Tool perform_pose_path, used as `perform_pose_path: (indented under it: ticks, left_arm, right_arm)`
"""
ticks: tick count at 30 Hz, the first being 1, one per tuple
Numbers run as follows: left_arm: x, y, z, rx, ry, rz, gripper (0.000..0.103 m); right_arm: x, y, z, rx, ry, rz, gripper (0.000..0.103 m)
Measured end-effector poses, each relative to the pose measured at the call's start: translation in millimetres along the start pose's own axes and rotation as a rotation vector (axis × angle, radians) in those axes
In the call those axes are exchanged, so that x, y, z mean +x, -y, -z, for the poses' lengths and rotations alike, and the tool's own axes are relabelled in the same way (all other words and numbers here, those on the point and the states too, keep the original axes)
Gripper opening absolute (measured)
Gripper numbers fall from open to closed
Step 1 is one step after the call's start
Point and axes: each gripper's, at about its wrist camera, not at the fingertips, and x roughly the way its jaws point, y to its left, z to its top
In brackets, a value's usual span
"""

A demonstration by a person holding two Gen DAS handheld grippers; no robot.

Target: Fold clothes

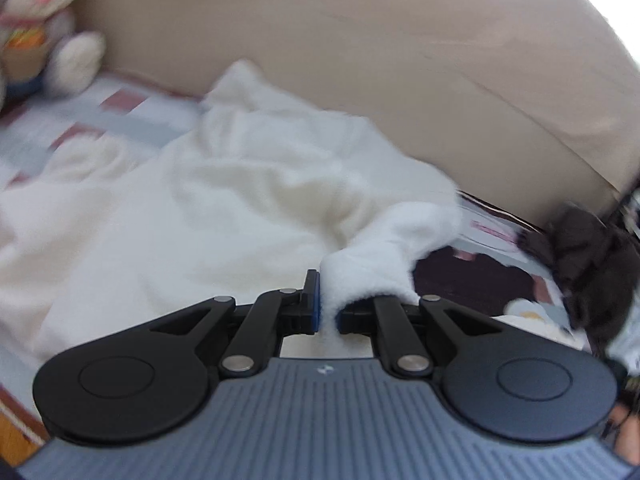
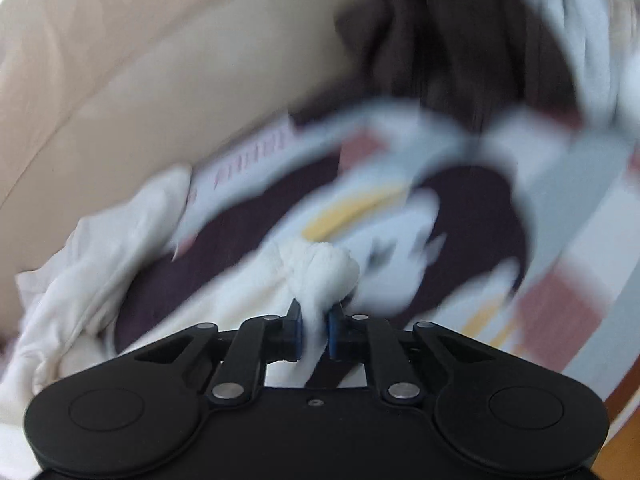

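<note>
Left wrist view: your left gripper [image 1: 328, 312] is pinching a bunched fold of the white garment [image 1: 224, 208]; cloth fills the narrow gap between the blue pads.
Garment position: spread in loose wrinkles over the patterned bedcover [image 1: 120, 108], reaching the beige padded wall [image 1: 360, 40] at the bed's far edge.
Right wrist view: your right gripper [image 2: 316, 332] is pinching a knotted-looking wad of the same white garment [image 2: 324, 264]; the rest trails toward the left edge of the bed.
Far left corner: a plush toy [image 1: 44, 20] sits against the padded wall.
Right side of bed: dark clothing [image 1: 588, 248] lies heaped, apart from the garment.
Image quality: both views are motion-blurred; fine detail cannot be read.
</note>
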Motion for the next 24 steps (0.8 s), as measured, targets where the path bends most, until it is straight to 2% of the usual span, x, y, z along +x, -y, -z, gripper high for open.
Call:
perform_pose_path:
  ticks: [4, 7, 9, 10, 11, 12, 14, 16, 19, 20, 22, 24]
  left_arm:
    - [-11, 58, -3, 0.185, -0.018, 0.214, 0.007]
    - [-11, 113, 9, 0.299, -0.068, 0.367, 0.007]
    - [4, 147, 22, 0.356, -0.110, 0.409, 0.007]
    - [13, 162, 29, 0.378, -0.138, 0.427, 0.009]
    - [27, 173, 36, 0.386, -0.186, 0.437, 0.018]
    - [41, 181, 45, 0.392, -0.251, 0.430, 0.027]
    - [58, 192, 63, 0.416, -0.340, 0.368, 0.029]
    - [65, 193, 80, 0.449, -0.384, 0.315, 0.029]
    - [59, 181, 91, 0.481, -0.401, 0.263, 0.031]
    - [55, 176, 92, 0.486, -0.398, 0.247, 0.032]
    - [50, 166, 87, 0.492, -0.385, 0.207, 0.034]
    - [46, 159, 78, 0.495, -0.360, 0.168, 0.034]
  right_arm:
    - [-35, 32, -57, -0.120, 0.145, 0.101, 0.011]
    - [-62, 55, -100, -0.210, 0.254, 0.177, 0.011]
    - [-80, 71, -128, -0.270, 0.326, 0.227, 0.011]
    - [-81, 82, -138, -0.288, 0.333, 0.248, 0.011]
    - [-75, 95, -144, -0.295, 0.312, 0.264, 0.011]
    - [-68, 108, -150, -0.302, 0.291, 0.281, 0.011]
    - [-54, 132, -159, -0.317, 0.245, 0.309, 0.010]
    - [-37, 147, -159, -0.342, 0.206, 0.324, 0.010]
    - [-11, 154, -152, -0.388, 0.156, 0.358, 0.011]
    - [-3, 157, -149, -0.382, 0.131, 0.376, 0.016]
    - [4, 161, -147, -0.324, 0.095, 0.415, 0.037]
    - [5, 161, -145, -0.241, 0.075, 0.452, 0.049]
